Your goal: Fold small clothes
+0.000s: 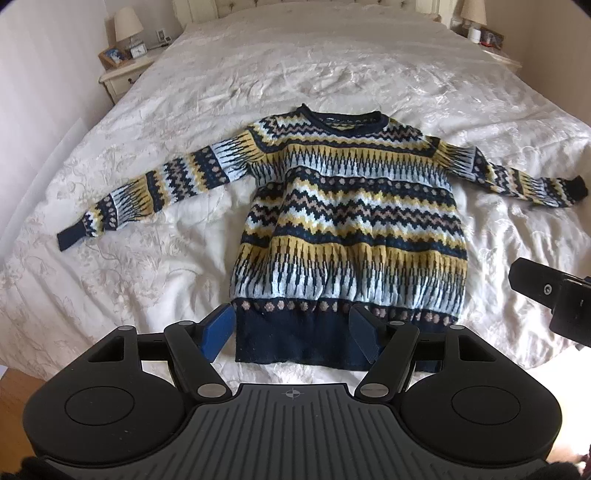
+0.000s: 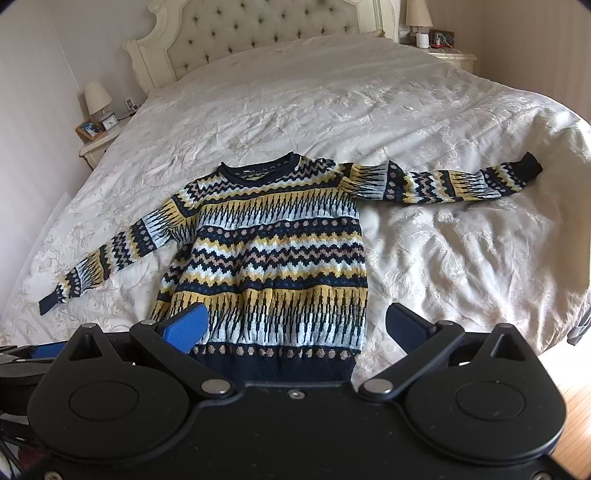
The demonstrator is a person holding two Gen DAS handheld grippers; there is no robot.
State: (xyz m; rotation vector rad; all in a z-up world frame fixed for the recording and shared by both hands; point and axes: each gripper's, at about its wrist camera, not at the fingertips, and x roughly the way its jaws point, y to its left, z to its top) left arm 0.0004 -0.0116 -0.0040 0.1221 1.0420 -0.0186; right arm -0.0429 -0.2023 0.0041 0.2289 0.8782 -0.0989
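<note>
A knitted sweater (image 1: 351,218) in navy, yellow, white and pale blue bands lies flat and face up on the bed, both sleeves spread out sideways. Its navy hem (image 1: 306,343) is nearest me. My left gripper (image 1: 291,332) hovers open over the hem's left part, with nothing between its blue pads. In the right wrist view the same sweater (image 2: 269,258) fills the middle. My right gripper (image 2: 295,325) stands open above the hem's right part, its pads wide apart and holding nothing. Part of the right gripper's black body (image 1: 554,295) shows at the left view's right edge.
The white embroidered bedspread (image 1: 295,74) covers the whole bed. A tufted headboard (image 2: 258,33) stands at the far end. Nightstands with lamps flank it: one lamp on the left (image 2: 98,98), another on the right (image 2: 419,13). Wooden floor (image 2: 576,406) shows beside the bed's near corner.
</note>
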